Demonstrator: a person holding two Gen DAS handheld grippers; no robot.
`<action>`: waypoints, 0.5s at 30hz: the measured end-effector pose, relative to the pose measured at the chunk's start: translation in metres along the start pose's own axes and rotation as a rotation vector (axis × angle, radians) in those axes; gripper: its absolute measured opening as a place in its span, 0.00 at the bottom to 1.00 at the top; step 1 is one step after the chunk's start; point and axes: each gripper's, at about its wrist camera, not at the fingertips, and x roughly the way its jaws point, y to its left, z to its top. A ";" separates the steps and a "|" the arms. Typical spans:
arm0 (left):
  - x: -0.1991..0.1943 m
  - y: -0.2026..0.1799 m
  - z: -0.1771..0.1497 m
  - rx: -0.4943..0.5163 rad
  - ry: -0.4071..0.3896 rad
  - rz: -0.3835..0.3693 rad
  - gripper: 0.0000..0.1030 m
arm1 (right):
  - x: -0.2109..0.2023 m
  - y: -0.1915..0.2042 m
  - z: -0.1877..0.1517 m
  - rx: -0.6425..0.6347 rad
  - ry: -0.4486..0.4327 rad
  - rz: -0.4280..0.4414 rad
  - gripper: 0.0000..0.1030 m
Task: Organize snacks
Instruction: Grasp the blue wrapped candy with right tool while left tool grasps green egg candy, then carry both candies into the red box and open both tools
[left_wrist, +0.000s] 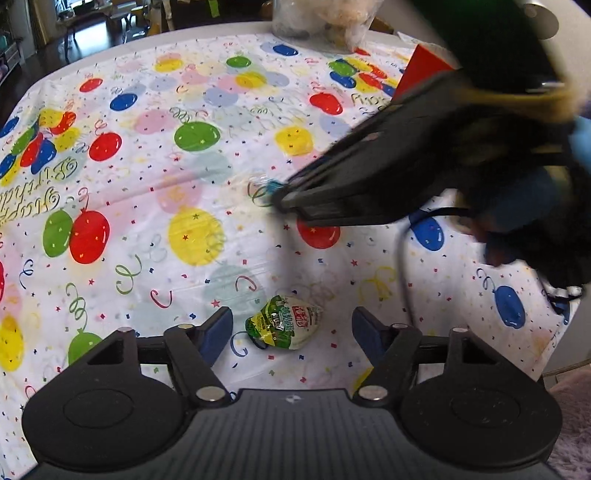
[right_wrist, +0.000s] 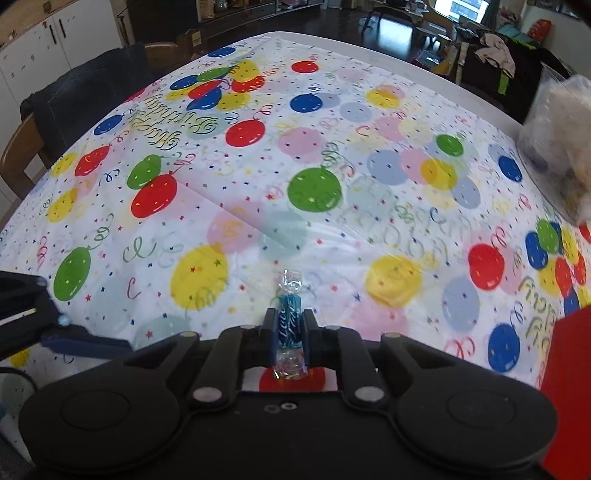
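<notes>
Right gripper (right_wrist: 290, 330) is pinching blue twist-wrapped candy (right_wrist: 290, 325); left gripper (left_wrist: 291, 326) is gaping w/ green-white egg-shaped snack packet (left_wrist: 283, 326) between fingers — should centre before closing.

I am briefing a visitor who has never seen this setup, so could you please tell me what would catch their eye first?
First, the white plastic tablecloth printed with bright balloons, which fills both views. Next, the small blue candy in a clear twisted wrapper, pinched in the right claw low in the right wrist view. Finally, the green-and-white egg-shaped snack packet lying on the cloth between the open fingers of the left claw.
</notes>
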 end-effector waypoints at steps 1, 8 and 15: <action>0.002 -0.001 0.000 0.005 0.003 0.010 0.61 | -0.004 -0.002 -0.004 0.011 -0.001 0.002 0.11; 0.010 -0.014 -0.001 0.077 0.002 0.047 0.52 | -0.028 -0.015 -0.025 0.103 -0.019 0.026 0.11; 0.013 -0.022 0.000 0.109 -0.003 0.110 0.31 | -0.048 -0.022 -0.042 0.170 -0.050 0.046 0.11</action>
